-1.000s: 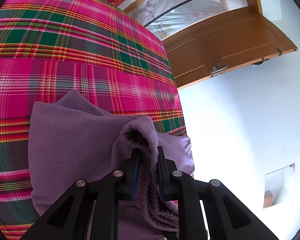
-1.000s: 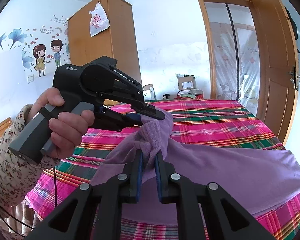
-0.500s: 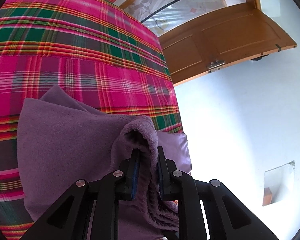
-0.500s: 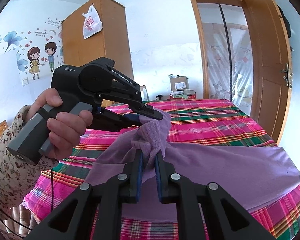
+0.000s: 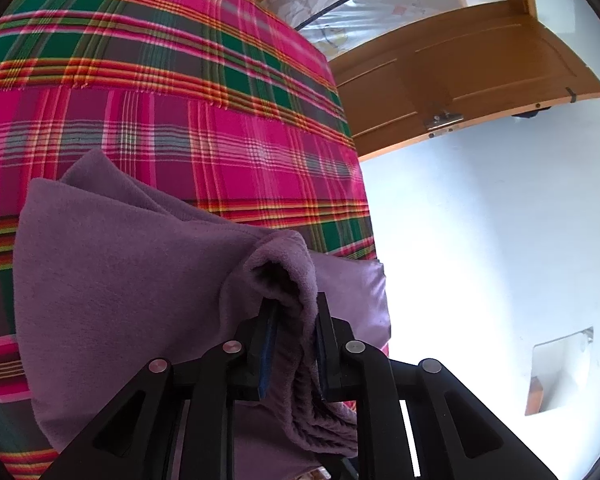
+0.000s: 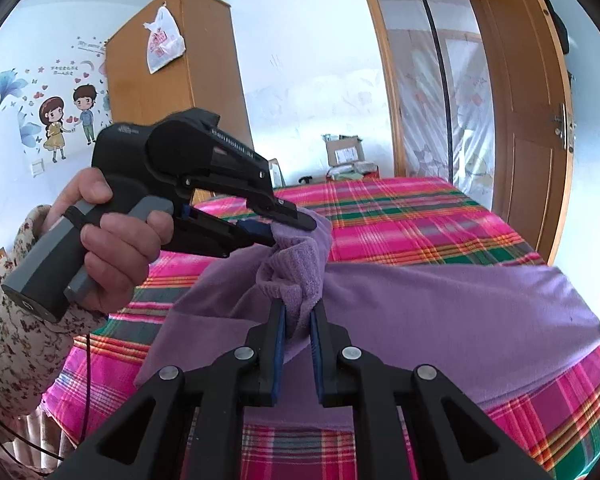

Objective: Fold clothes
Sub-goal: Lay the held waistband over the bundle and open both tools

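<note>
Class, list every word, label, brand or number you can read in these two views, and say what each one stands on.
Left gripper body: white raised lettering, blurred here, not readable.
Wall stickers: a line of cursive script, too small to read.
Plastic bag hanging on the wardrobe: red print, too blurred to read.
Cardboard box by the far wall: a white label, illegible.
Left wrist view: no text at all.

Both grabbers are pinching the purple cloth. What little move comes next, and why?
Probably carry the pinched edge across and lay it on the rest of the purple cloth. Left gripper and right gripper hold that bunched edge together above the plaid bed.
</note>
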Motion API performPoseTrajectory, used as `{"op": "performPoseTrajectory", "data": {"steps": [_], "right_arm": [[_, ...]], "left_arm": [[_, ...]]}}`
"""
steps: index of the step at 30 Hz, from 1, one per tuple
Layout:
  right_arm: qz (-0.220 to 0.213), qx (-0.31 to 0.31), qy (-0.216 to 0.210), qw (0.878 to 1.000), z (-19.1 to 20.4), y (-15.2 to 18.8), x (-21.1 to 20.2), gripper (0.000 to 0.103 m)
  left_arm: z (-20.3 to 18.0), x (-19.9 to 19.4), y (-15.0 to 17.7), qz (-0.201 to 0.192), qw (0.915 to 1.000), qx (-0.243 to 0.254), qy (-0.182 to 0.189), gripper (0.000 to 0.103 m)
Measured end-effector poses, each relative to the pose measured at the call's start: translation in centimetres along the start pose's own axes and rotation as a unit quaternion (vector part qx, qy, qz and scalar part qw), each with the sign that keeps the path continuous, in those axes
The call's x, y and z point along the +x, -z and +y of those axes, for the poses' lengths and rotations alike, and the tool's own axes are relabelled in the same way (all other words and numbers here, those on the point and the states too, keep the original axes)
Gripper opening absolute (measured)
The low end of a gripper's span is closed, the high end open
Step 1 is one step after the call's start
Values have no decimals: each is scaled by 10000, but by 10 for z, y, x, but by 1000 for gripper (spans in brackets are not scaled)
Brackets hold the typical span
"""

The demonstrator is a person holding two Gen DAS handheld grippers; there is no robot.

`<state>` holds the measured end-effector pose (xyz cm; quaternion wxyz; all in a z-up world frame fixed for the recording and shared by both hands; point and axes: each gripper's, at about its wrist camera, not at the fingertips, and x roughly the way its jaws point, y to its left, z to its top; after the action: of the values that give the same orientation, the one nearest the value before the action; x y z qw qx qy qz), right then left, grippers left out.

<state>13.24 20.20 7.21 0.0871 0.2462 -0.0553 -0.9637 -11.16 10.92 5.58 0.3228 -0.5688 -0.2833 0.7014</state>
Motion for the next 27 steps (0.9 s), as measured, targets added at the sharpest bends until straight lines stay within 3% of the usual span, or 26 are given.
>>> {"op": "performPoseTrajectory", "data": {"steps": [14,17,27], "right_arm": [[296,318,56,9990,-16,16,11,14],[337,366,48,9988,-18,19,12,14],[526,524,46,9972,-27,27,13,15]], "left_arm": [[4,24,-1,162,9998,-94,-119,23],[3,27,0,167,9997,-129,-102,36],[4,11,6,-147,9996,-182,188,45]]}}
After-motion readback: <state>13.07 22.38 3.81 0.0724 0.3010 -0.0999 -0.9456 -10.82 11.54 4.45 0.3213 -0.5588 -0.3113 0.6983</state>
